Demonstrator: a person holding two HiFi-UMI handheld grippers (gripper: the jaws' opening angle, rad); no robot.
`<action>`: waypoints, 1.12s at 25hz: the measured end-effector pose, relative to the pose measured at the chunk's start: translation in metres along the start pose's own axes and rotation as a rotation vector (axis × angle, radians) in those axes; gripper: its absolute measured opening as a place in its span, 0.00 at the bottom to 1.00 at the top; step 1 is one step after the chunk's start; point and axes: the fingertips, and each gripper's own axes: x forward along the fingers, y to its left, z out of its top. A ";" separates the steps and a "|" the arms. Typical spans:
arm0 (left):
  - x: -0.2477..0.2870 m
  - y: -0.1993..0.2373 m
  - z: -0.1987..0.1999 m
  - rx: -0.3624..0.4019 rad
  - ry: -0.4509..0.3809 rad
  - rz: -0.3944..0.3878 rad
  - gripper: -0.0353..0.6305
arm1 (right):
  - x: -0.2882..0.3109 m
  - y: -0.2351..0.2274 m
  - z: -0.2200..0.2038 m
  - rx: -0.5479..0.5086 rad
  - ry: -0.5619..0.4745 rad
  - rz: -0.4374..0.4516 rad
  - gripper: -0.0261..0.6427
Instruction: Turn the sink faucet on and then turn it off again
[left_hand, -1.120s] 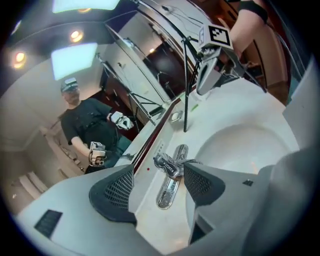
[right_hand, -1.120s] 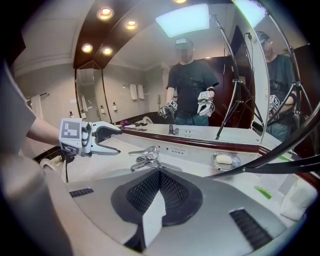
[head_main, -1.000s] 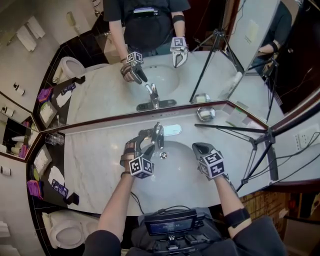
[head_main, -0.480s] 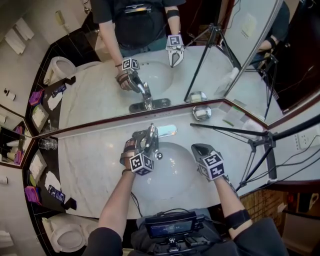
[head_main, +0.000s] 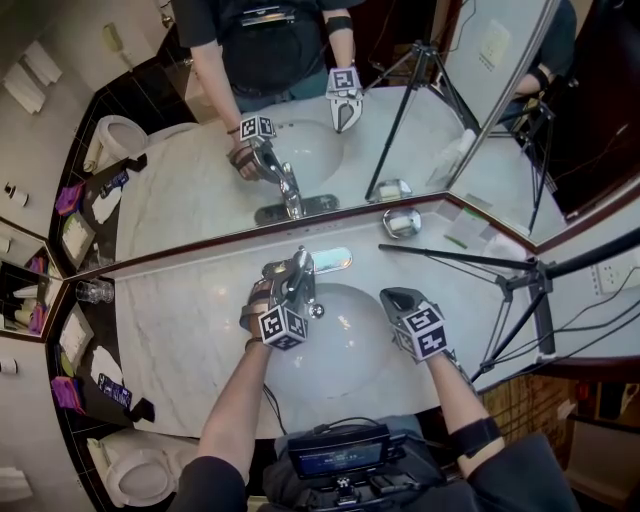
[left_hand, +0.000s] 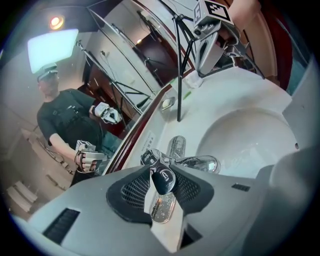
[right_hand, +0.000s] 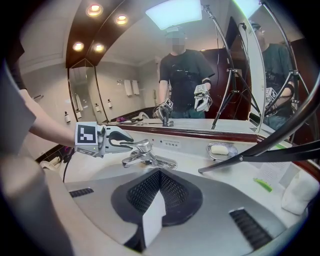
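Note:
The chrome faucet stands at the back of the white sink basin. My left gripper reaches over it from the left. In the left gripper view the faucet handle lies between the black pads of the left gripper, whose jaws are closing and touch the handle on both sides; the spout points into the bowl. No water shows. My right gripper hovers shut and empty over the basin's right rim. The right gripper view shows the faucet with the left gripper on it.
A soap dish sits at the back right of the marble counter. A black tripod leans over the counter's right side. A mirror runs behind the faucet. A glass stands far left, a toilet lower left.
My left gripper came down onto the faucet and its jaws narrowed around the handle. The right gripper stayed where it was.

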 end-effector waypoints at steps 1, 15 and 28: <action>0.000 0.000 0.000 -0.004 0.000 -0.002 0.23 | 0.000 0.000 0.000 -0.001 0.000 0.001 0.07; 0.006 0.008 0.004 -0.043 -0.005 -0.071 0.21 | 0.004 0.007 0.001 -0.009 0.001 0.020 0.07; 0.014 0.025 0.017 -0.132 -0.006 -0.159 0.21 | 0.009 0.010 0.000 -0.005 0.002 0.029 0.07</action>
